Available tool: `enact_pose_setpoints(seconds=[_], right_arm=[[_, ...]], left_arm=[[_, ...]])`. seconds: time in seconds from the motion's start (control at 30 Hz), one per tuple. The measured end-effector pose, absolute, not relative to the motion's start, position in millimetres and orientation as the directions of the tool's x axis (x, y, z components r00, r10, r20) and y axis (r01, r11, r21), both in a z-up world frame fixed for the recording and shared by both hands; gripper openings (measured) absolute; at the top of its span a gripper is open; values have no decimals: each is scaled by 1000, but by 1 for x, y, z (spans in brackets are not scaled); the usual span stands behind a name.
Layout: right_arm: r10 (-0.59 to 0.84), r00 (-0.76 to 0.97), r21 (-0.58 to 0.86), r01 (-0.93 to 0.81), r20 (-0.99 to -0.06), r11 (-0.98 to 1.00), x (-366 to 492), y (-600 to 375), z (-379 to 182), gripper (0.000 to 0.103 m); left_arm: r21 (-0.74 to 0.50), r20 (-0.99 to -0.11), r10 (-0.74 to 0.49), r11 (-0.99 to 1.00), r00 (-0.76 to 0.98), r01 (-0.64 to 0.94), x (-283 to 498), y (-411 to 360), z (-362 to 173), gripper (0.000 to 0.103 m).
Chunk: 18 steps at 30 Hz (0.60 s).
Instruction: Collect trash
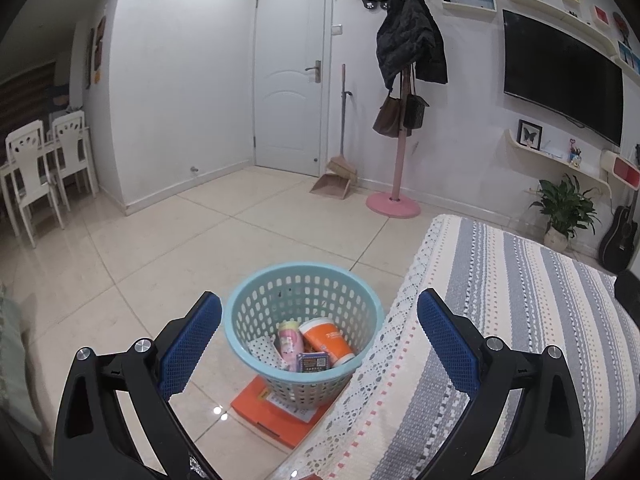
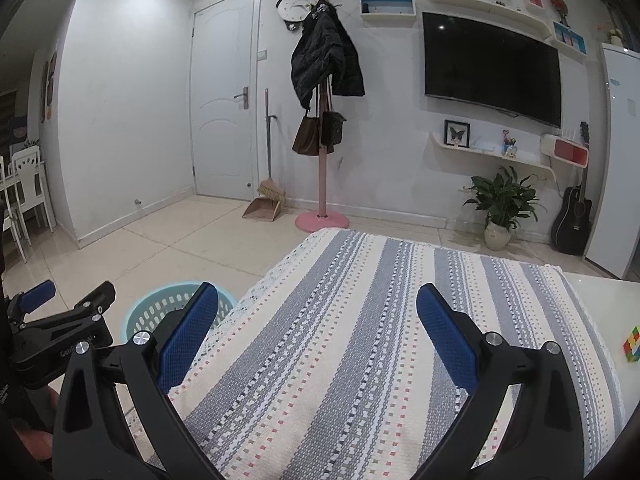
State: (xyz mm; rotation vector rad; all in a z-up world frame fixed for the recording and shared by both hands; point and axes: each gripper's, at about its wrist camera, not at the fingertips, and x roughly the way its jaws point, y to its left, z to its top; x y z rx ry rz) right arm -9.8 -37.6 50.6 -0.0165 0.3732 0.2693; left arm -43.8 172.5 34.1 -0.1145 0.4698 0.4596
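So both grippers are just hanging there with nothing in them. The left gripper [image 1: 319, 336] has its blue pads spread wide apart, and it hovers right above the light blue basket [image 1: 240, 334] that sits on the tiled floor [image 1: 140, 264], tight against the edge of the table [image 1: 520, 320]. That table has a striped woven cloth with a lacy border draped over it.

The trash is already in the basket: an orange cup [image 1: 326, 340] lying tilted, a pink bottle-ish thing [image 1: 291, 344] next to it, a small dark packet [image 1: 314, 361] in front of those, and some white dotted paper [image 1: 264, 350] against the left wall. Under the basket there's a flat orange box [image 1: 276, 408] on the floor, sticking out toward the front.

The right gripper [image 2: 318, 336] is over the striped cloth, jaws wide apart too, empty. From its camera you can see the left gripper [image 2: 68, 300] off to the side, and the basket rim [image 2: 136, 312] peeking out behind the right gripper's left finger. The cloth in front of it looks bare, and off on the far right, on the white part of the table past the cloth, there's a colourful puzzle cube [image 2: 632, 344].

Rest of the room: white door [image 1: 290, 72], broom and dustpan [image 1: 336, 176] leaning beside it, pink coat rack [image 1: 400, 128] with a black jacket and bags, TV [image 1: 560, 80] on the wall, a potted plant [image 1: 564, 208] and a black guitar [image 1: 620, 236] in the corner.
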Motion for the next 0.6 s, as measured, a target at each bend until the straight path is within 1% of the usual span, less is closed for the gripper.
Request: enact_pose_setpoints(seconds=[0.3,0.6], right_arm=[[242,905,-2,-260,-351,966,-11,-32,49,95],[244,900,8,-258,-362,966,-10,-34,48,95]], left_arm=[[16,-465,406,893,787,-450,-42,170,34,95],[35,-461,415,892,784,-451,-41,167,33,95]])
